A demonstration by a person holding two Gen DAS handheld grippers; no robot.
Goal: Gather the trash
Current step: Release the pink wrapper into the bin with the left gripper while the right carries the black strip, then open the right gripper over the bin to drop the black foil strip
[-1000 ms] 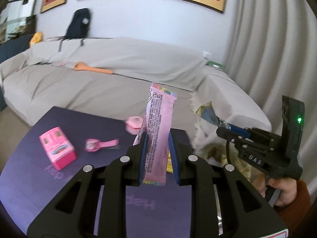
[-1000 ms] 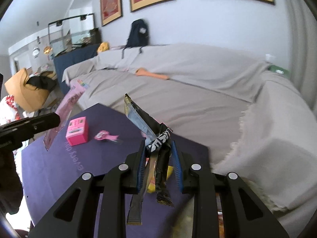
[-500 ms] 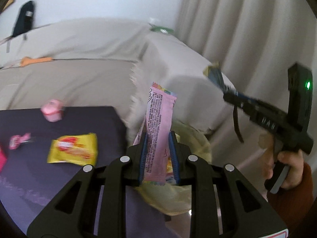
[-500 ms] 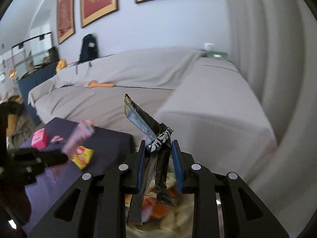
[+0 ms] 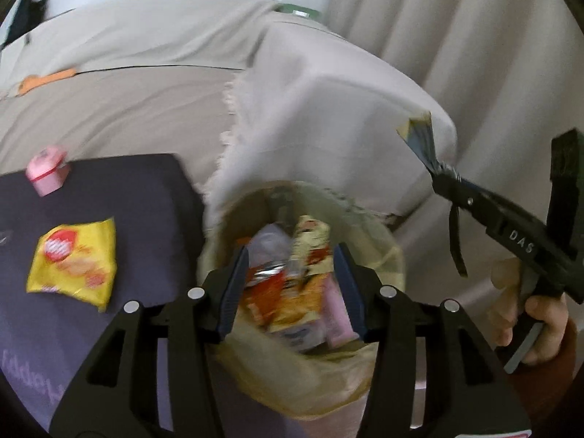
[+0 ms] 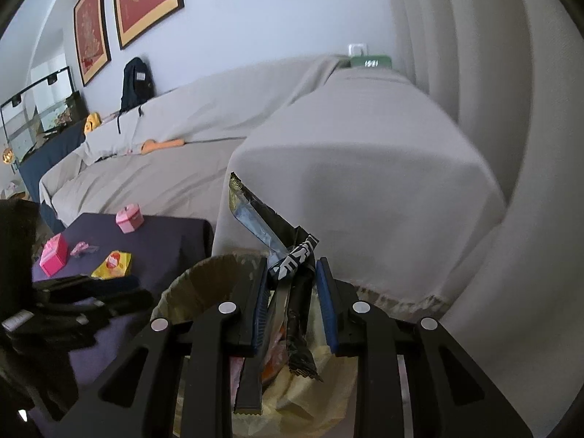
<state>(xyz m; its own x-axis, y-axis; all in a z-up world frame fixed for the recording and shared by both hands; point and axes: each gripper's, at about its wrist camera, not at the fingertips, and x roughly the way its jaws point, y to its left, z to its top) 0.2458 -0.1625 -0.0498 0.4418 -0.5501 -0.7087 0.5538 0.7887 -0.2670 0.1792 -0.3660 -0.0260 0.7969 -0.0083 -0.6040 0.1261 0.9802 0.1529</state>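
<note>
My left gripper (image 5: 290,284) is open and empty right above the trash bin (image 5: 387,252), which has a yellowish liner and holds several wrappers. The pink wrapper (image 5: 335,314) lies inside the bin. My right gripper (image 6: 292,303) is shut on a black and silver wrapper (image 6: 288,255) above the bin's rim (image 6: 204,270); it also shows in the left wrist view (image 5: 443,179), to the right of the bin. A yellow snack packet (image 5: 73,259) lies on the dark purple table (image 5: 146,200), also in the right wrist view (image 6: 113,264).
Pink toys stand on the table: a small box (image 5: 45,175), a cube (image 6: 54,253) and a watch-like toy (image 6: 82,248). A sofa under a grey cover (image 6: 346,168) stands behind the bin. Curtains (image 5: 474,36) hang at the right.
My left gripper has opened and the pink wrapper has dropped into the bin. Both grippers have moved right, from over the table to over the bin. The right still holds its wrapper.
</note>
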